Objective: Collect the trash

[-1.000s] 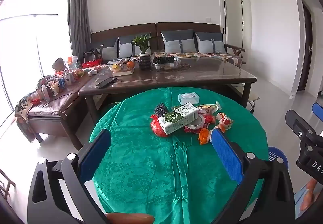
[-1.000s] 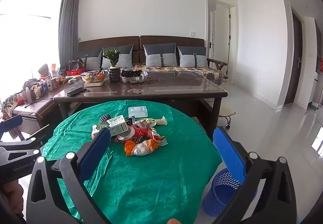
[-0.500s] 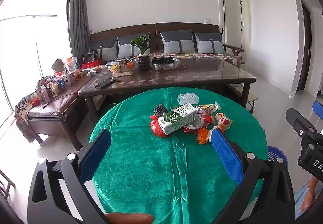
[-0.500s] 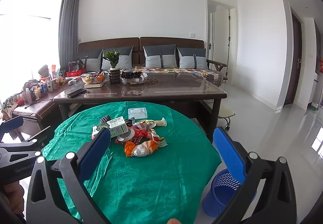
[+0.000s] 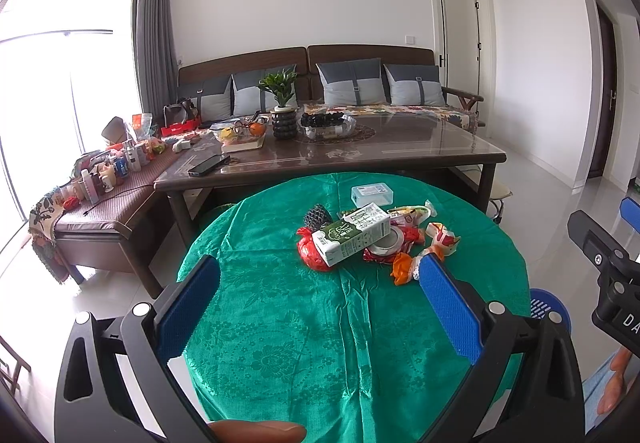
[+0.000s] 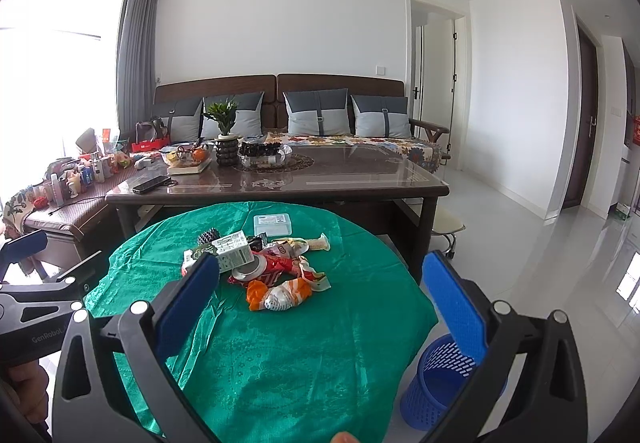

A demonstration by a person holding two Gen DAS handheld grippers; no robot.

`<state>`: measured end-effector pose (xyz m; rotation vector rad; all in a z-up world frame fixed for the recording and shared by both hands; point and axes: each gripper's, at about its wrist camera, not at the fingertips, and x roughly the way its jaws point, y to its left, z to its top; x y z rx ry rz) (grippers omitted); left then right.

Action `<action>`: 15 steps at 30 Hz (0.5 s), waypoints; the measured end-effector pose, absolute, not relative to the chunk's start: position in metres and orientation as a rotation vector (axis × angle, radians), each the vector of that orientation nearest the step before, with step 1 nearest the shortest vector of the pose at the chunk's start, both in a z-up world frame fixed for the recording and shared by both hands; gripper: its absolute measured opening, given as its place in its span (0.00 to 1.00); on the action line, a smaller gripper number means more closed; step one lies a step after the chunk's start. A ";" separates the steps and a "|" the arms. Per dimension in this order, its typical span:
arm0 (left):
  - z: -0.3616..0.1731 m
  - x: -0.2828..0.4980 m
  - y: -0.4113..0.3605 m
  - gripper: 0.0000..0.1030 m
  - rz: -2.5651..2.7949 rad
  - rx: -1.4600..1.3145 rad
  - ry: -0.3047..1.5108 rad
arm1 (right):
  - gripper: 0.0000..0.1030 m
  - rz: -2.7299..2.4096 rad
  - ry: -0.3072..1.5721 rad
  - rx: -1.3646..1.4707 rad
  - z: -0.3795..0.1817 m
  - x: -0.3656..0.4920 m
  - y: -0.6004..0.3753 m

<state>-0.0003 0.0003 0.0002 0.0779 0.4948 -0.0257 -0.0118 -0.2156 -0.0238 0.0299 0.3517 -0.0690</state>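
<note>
Home living room. Long wooden sofa [image 6: 280,111] with grey cushions [image 6: 318,111] against the white wall. Dark glass-topped coffee table [image 6: 344,175] in front of the sofa, carrying a potted plant [image 6: 224,131] and fruit. Grey curtain [image 6: 134,51] and bright window left of the sofa, interior doors right of it, glossy tile floor.

Blue basket [image 6: 436,383] — half hidden behind gripper finger.

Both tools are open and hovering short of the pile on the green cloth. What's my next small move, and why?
Probably ease the right tool forward and down onto the orange-and-white wrapper. It is the piece nearest you, lying free at the pile's edge, and the blue basket stands on the floor on that same side. Nothing is gripped yet; the left tool can wait.
</note>
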 end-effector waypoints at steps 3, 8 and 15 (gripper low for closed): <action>0.000 0.000 0.000 0.96 -0.026 0.078 0.495 | 0.96 -0.070 0.351 0.029 -0.024 -0.012 -0.216; 0.000 0.000 0.000 0.96 -0.026 0.078 0.495 | 0.96 -0.070 0.350 0.029 -0.023 -0.012 -0.216; 0.000 0.000 0.000 0.96 -0.026 0.079 0.494 | 0.96 -0.070 0.350 0.029 -0.022 -0.013 -0.216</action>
